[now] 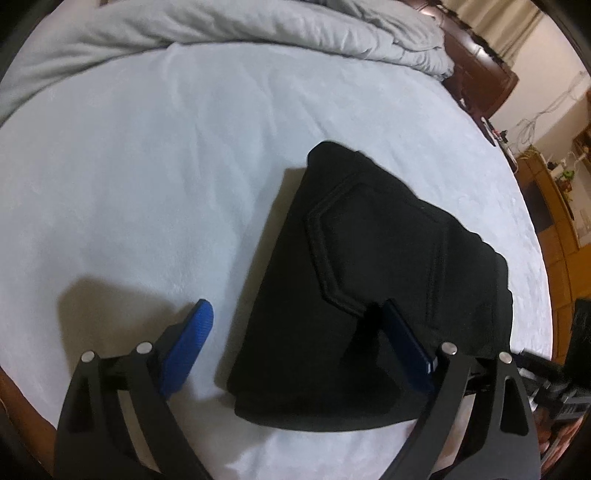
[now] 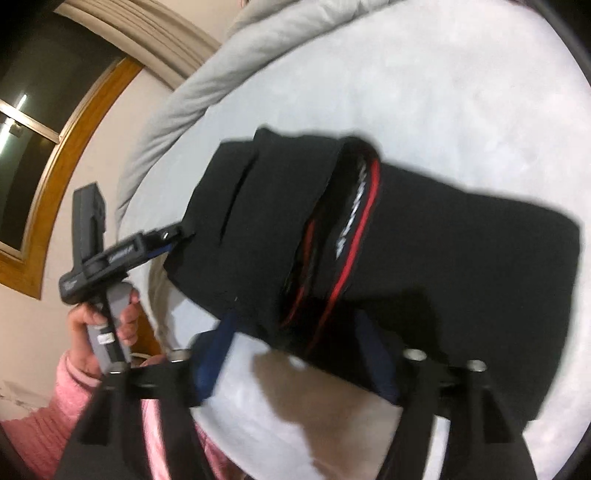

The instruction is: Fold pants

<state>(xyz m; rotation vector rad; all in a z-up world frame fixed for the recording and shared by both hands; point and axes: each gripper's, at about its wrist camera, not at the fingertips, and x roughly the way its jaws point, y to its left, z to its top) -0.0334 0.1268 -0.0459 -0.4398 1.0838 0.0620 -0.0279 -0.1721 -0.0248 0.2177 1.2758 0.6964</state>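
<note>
The black pants (image 1: 369, 277) lie folded into a compact bundle on the pale sheet of the bed (image 1: 147, 184), a back pocket facing up. My left gripper (image 1: 295, 314) is open, its blue fingers (image 1: 195, 332) wide apart over the bundle's near left edge, one finger over the cloth and one over the sheet. In the right wrist view the pants (image 2: 443, 258) show a red-striped waistband (image 2: 354, 229). My right gripper (image 2: 295, 332) is open at the bundle's near edge. The left gripper (image 2: 173, 240) also shows there, at the bundle's left corner.
A rumpled grey duvet (image 1: 258, 29) lies across the far side of the bed. Dark wooden furniture (image 1: 476, 74) and wooden shelving (image 1: 554, 221) stand to the right. In the right wrist view, a window (image 2: 33, 147) is on the wall and a hand in a pink sleeve (image 2: 85, 332) holds the other gripper.
</note>
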